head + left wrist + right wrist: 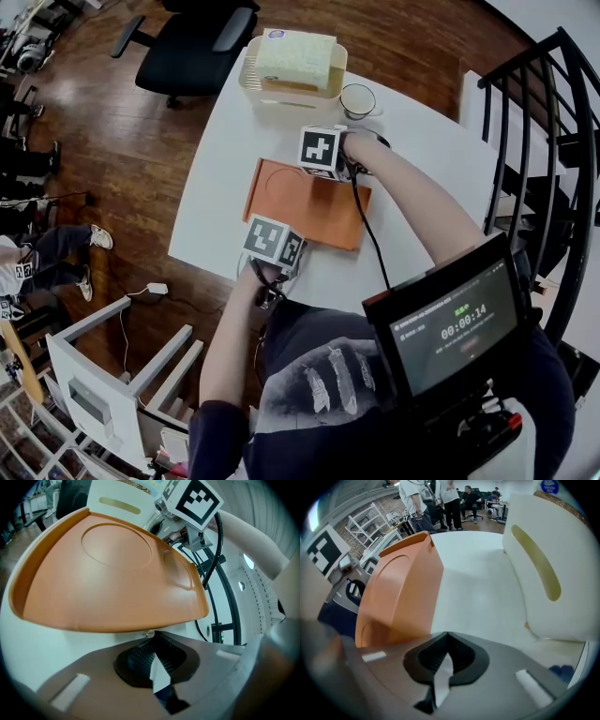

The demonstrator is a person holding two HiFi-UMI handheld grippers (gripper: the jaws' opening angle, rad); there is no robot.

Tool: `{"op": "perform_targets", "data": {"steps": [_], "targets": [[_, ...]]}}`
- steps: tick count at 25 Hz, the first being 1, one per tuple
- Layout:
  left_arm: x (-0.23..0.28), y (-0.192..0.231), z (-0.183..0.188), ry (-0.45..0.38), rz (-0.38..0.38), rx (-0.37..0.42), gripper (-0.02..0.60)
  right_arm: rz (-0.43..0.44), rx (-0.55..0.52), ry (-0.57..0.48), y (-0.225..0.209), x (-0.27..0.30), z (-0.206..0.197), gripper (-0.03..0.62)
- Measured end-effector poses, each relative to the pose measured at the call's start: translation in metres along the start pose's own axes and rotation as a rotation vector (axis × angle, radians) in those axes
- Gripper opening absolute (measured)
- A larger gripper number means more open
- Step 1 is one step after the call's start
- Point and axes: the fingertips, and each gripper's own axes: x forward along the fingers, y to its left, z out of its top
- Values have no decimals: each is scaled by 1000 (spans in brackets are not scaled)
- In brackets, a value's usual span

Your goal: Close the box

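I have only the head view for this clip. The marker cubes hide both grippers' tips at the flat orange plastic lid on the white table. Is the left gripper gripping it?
Observer: No. The left gripper view shows the left gripper with its jaws together and nothing between them, tips at the near rim of the flat orange plastic lid.
Operator: And the right one?
Observer: The right gripper is shut and empty too. The lid sits left of its tips, with bare white table ahead.
Operator: What's on its right?
Observer: The cream plastic box, with a slot handle in its wall.
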Motion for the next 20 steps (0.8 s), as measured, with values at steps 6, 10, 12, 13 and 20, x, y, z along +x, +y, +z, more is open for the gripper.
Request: {"op": "perform_targets", "data": {"steps": [6, 10, 12, 13, 20], "targets": [[-1, 4, 2, 24, 12, 11, 14, 4, 28, -20, -1, 0, 1, 5], [-3, 1, -2, 14, 15, 18, 14, 3, 22, 2, 3, -2, 1, 5], [-2, -2, -3, 22, 0, 11, 14, 4, 20, 3, 2, -1, -1, 5], [-2, -5, -4, 30, -12, 8, 14, 3, 19, -2, 1, -1, -1, 5], [-10, -9, -16, 54, -7, 22, 14, -2, 39, -40, -6, 0, -2, 5]]}}
